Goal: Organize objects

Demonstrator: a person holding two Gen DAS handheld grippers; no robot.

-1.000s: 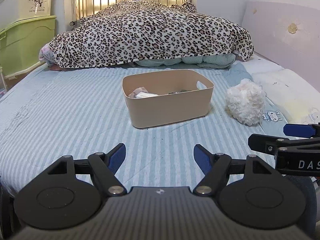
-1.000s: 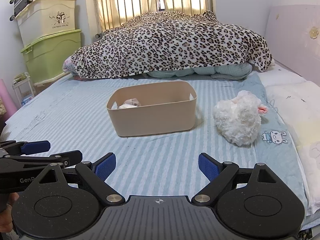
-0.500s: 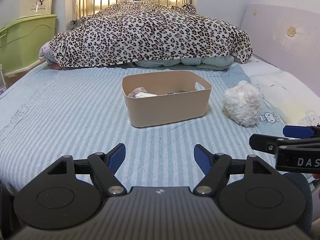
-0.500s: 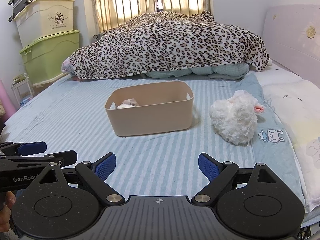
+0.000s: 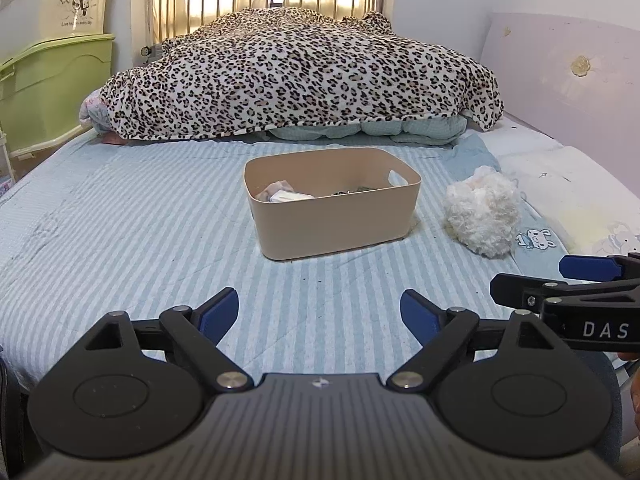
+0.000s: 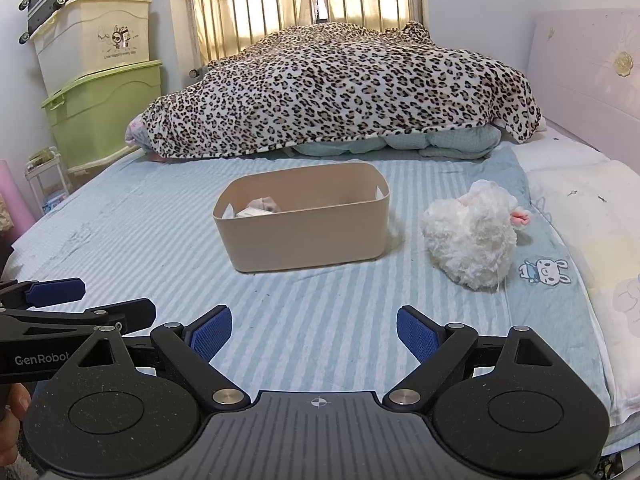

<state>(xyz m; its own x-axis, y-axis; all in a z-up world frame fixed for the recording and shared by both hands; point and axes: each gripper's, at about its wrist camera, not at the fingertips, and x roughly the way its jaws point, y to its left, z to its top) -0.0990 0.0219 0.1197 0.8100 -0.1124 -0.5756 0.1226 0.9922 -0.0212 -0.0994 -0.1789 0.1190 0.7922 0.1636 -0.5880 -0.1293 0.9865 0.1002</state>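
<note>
A beige plastic bin (image 5: pixel 334 216) (image 6: pixel 304 236) stands on the striped blue bed sheet, with a few small items inside at its left end. A white fluffy plush toy (image 5: pixel 482 216) (image 6: pixel 472 236) lies on the sheet to the right of the bin. My left gripper (image 5: pixel 320 312) is open and empty, low over the near part of the bed, well short of the bin. My right gripper (image 6: pixel 314 332) is open and empty too, beside the left one. Each gripper shows at the edge of the other's view.
A leopard-print blanket (image 5: pixel 300 76) is heaped over bedding at the far end of the bed. Stacked cream and green storage boxes (image 6: pixel 96 92) stand at the left. A pale headboard (image 6: pixel 588 80) and white pillows (image 6: pixel 580 208) are at the right.
Both grippers have drawn back and risen a little, so the bin and toy look slightly farther off. The jaws stay open.
</note>
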